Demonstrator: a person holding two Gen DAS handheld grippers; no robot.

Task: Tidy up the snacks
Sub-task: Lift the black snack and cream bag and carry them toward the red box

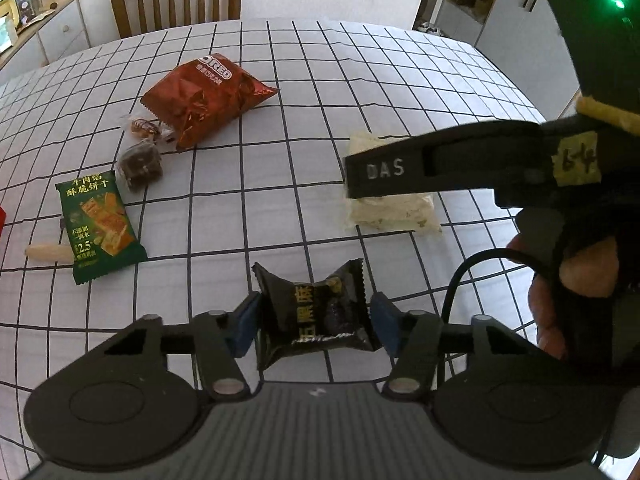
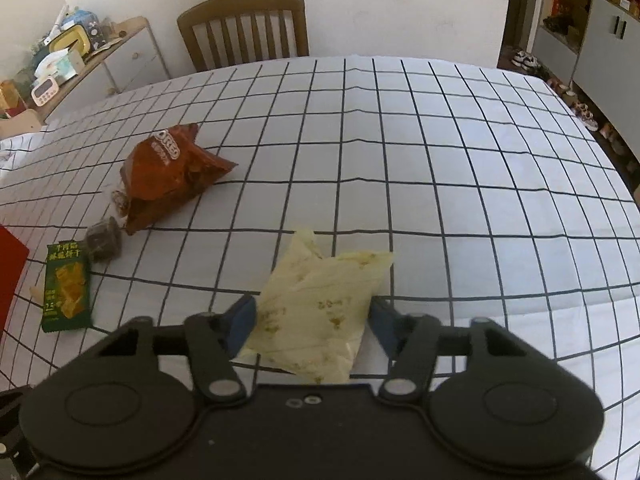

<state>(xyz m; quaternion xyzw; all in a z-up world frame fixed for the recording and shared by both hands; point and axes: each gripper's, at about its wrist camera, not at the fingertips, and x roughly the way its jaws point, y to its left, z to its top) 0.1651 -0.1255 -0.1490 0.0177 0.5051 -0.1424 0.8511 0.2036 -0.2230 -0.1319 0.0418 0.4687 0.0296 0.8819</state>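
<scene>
My left gripper [image 1: 314, 322] is shut on a black snack packet [image 1: 316, 316] with gold lettering, held just above the checked tablecloth. My right gripper [image 2: 312, 320] is shut on a pale yellow snack packet [image 2: 320, 312]; the same packet [image 1: 390, 210] shows in the left wrist view, partly hidden behind the right gripper's finger [image 1: 400, 170]. On the cloth to the left lie a red Oreo bag [image 1: 204, 98] [image 2: 172, 176], a green cracker packet [image 1: 100, 226] [image 2: 68, 286], a dark brown cake in clear wrap [image 1: 141, 164] [image 2: 105, 242] and a small wrapped sweet [image 1: 146, 128].
The table wears a white cloth with a black grid [image 2: 440, 180]. A wooden chair [image 2: 244, 28] stands at its far side. A sideboard with clutter [image 2: 80, 64] is at the far left, and a red object [image 2: 10, 276] lies at the left edge. A pale stick-shaped snack [image 1: 48, 253] lies beside the green packet.
</scene>
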